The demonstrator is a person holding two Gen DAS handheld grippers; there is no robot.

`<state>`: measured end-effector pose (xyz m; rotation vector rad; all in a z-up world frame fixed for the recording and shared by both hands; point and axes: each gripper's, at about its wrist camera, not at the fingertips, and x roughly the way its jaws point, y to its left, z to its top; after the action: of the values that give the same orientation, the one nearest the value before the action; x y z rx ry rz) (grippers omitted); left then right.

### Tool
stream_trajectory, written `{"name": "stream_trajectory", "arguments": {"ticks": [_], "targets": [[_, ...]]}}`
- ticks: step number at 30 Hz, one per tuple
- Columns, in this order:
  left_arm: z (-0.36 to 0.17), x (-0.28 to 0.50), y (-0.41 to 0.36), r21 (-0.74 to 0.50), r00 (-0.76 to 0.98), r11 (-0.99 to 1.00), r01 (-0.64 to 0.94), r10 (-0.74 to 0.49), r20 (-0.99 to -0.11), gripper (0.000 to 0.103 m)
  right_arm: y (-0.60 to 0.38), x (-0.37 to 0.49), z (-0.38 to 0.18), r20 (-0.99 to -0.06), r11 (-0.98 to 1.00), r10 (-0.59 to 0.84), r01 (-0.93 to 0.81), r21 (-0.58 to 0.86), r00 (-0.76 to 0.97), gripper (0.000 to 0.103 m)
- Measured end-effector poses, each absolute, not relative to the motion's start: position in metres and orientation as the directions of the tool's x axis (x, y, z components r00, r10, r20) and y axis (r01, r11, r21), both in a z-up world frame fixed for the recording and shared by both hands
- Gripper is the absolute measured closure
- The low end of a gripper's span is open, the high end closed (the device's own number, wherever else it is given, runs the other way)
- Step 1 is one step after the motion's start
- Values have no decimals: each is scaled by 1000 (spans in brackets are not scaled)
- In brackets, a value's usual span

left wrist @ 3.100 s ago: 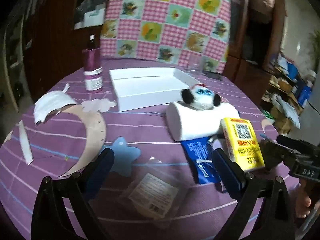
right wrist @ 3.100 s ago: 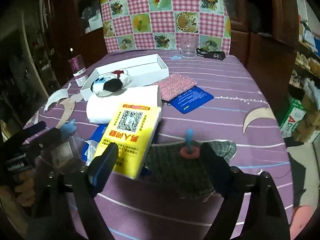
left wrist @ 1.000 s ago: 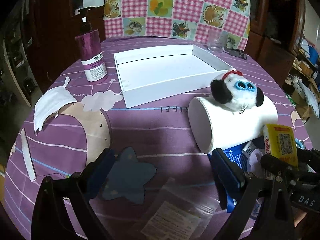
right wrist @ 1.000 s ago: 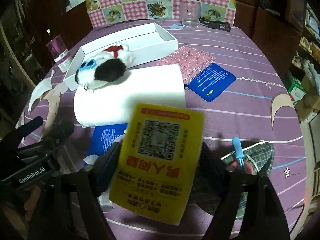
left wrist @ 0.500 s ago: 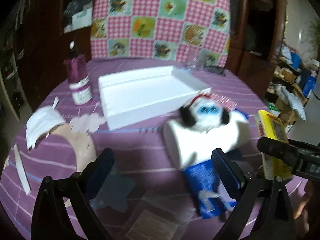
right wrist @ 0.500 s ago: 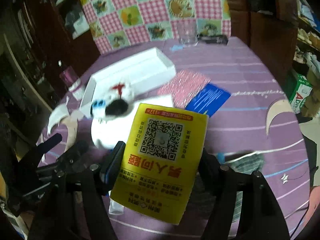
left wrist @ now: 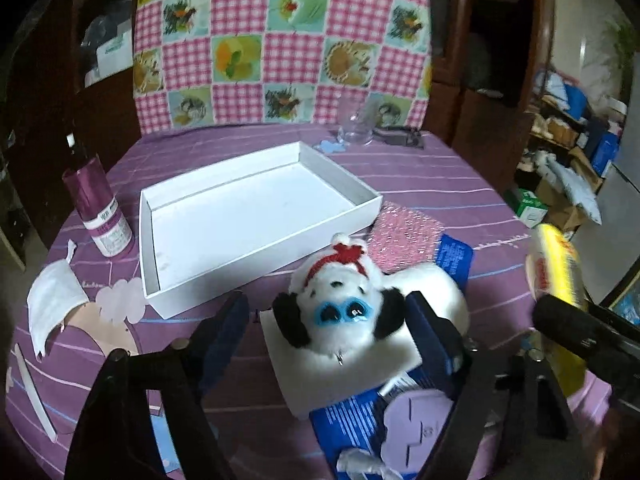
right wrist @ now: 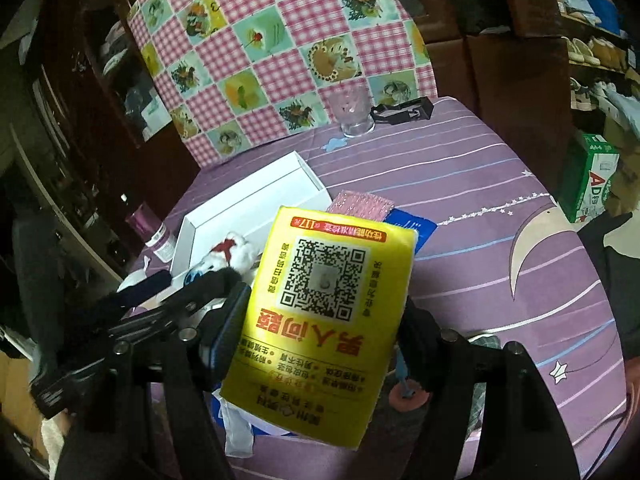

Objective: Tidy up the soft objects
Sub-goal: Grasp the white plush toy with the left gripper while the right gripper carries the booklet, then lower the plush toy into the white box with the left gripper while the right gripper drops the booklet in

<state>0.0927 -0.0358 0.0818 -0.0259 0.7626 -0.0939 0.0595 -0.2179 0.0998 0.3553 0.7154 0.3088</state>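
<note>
Two tools are in view. Right tool [right wrist: 320,316] is clamped on the yellow packet [right wrist: 320,316], raised above the desk [right wrist: 480,184]. Left tool [left wrist: 332,320] stands wide apart, its fingers [left wrist: 224,328] flanking the plush toy [left wrist: 340,304] without touching. Beyond it, the white box [left wrist: 240,216] lies bare, near rim just ahead.

Yellow tissue pack [right wrist: 324,316], QR code uppermost, raised above the table. Panda plush [left wrist: 340,308], red-capped, lying atop a white roll [left wrist: 432,292].

Black left gripper [left wrist: 328,320] (blue pads, silver screws).
</note>
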Motion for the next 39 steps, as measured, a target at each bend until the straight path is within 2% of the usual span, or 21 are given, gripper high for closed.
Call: {"name": "stream_trajectory", "arguments": {"ticks": [3, 10, 19, 26, 29, 35, 39], "targets": [[73, 101, -31, -109, 674, 992, 64, -123, -728, 49, -222, 61, 99, -581, 894, 388, -139, 426, 716, 33], [73, 89, -30, -125, 666, 989, 75, -143, -732, 60, -220, 67, 92, -600, 888, 404, -139, 437, 691, 33], [100, 48, -19, -61, 744, 998, 9, -47, -667, 61, -215, 69, 88, -613, 895, 403, -153, 419, 680, 33], [119, 22, -11, -28, 758, 999, -21, -2, -653, 61, -206, 71, 82, -636, 884, 440, -179, 433, 634, 33], [126, 17, -7, -32, 756, 999, -22, -4, -655, 61, -208, 75, 87, -651, 880, 446, -170, 443, 614, 33], [139, 28, -2, -78, 741, 997, -18, -39, -670, 61, -222, 101, 113, -652, 811, 552, -154, 564, 520, 33], [147, 46, -2, -80, 744, 997, -19, -39, -667, 61, -226, 134, 139, -682, 838, 487, -72, 541, 546, 33]]}}
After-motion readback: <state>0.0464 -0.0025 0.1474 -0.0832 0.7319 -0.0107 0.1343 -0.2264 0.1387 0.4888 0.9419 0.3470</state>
